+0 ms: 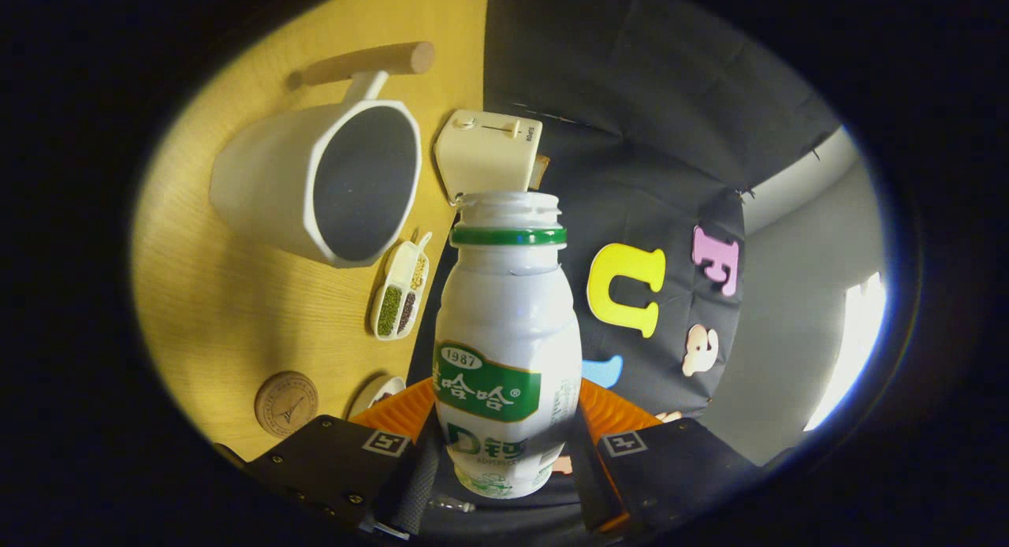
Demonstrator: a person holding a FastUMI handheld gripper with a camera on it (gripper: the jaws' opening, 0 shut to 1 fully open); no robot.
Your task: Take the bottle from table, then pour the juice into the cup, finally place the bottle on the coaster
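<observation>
My gripper (pixel 504 462) is shut on a white juice bottle (pixel 504 350) with a green label and a green neck ring, both fingers (pixel 410 472) pressing on its lower body. The bottle's cap is off and its mouth points away from me. The whole scene looks rolled sideways, so the bottle lies roughly level with the yellow wooden table (pixel 213 295). A white cup (pixel 315 184) with a wooden handle stands on the table beyond and left of the bottle's mouth, apart from it. No liquid shows at the mouth. Near the left finger lies a round wooden coaster (pixel 285 403).
A small white box-shaped appliance (pixel 487 154) stands just behind the bottle's mouth. A white divided dish of beans (pixel 400 289) lies between the cup and the bottle. Another small dish (pixel 377 393) sits by the coaster. The booth's black cloth wall (pixel 646 137) rises behind.
</observation>
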